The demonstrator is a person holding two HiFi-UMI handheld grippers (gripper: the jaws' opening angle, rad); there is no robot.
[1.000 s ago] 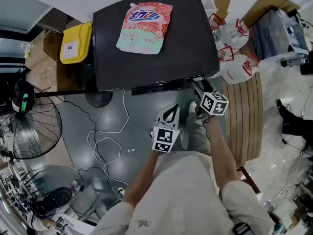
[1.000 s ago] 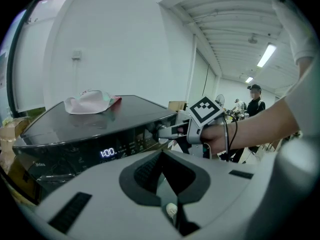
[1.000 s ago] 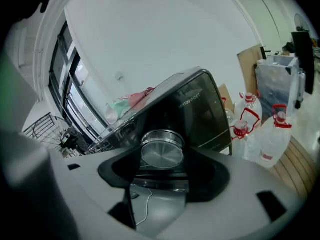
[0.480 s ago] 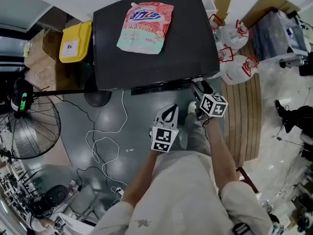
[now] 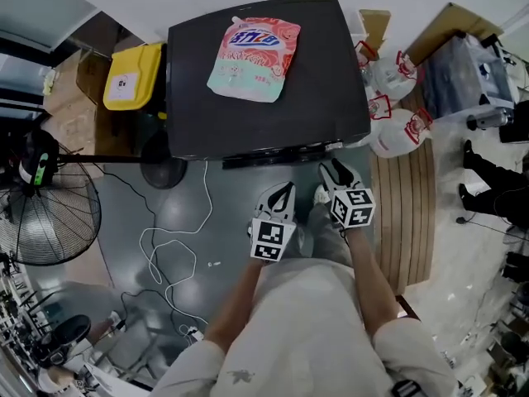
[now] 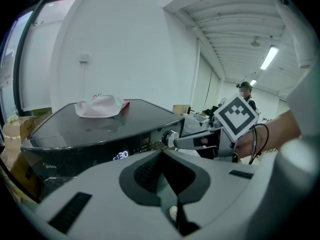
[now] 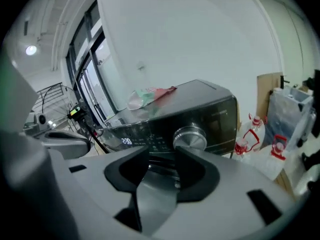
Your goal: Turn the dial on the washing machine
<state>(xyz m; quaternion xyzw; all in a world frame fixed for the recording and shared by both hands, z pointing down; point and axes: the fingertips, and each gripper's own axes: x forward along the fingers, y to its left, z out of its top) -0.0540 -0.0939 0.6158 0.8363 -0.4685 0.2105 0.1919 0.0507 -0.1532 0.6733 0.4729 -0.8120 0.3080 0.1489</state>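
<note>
- Nearest: left gripper (image 5: 285, 190), jaws pressed together on nothing, held short of the machine's front.
- Right next to it: right gripper (image 5: 331, 169), jaws partly apart after just closing in a bit, gap between them empty.
- Just past those tips: silver dial (image 7: 190, 137) at the right end of the washing machine (image 5: 264, 114) front panel, not between the jaws. Touching or not, can't tell.
- Left of the dial: lit display (image 7: 126, 141).
- Up top: pink detergent pouch (image 5: 252, 59), flat on the dark lid.
- Off to the right: white jugs (image 5: 405, 126) with red handles.
</note>
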